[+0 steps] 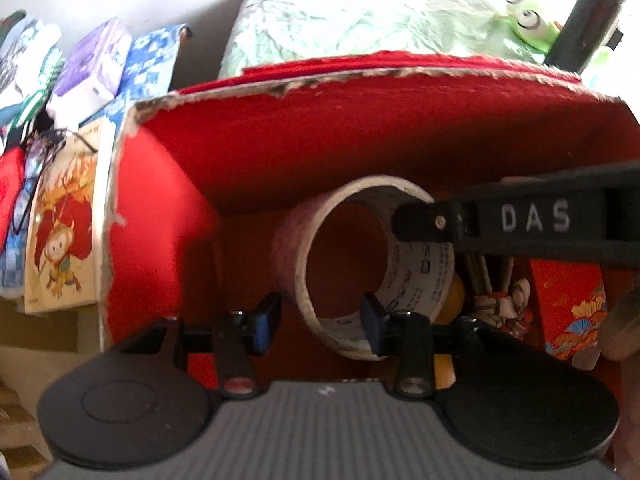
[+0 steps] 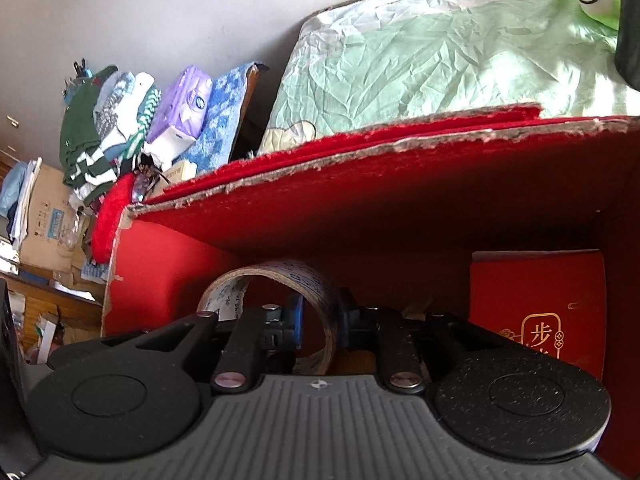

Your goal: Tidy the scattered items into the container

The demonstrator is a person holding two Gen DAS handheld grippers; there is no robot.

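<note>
Red felt lines the box [image 1: 280, 152], and the tape roll [image 1: 296, 256] stands on edge inside it, near its 9 o'clock wall. Left gripper [image 1: 318, 322] straddles the roll's near wall, 1 pad outside, 1 inside; I cannot tell if they press. Right gripper [image 2: 318, 322] straddles the roll's 3 o'clock wall, jaws narrow; grip unclear. At 3 o'clock lies a red envelope [image 2: 536, 304].
</note>
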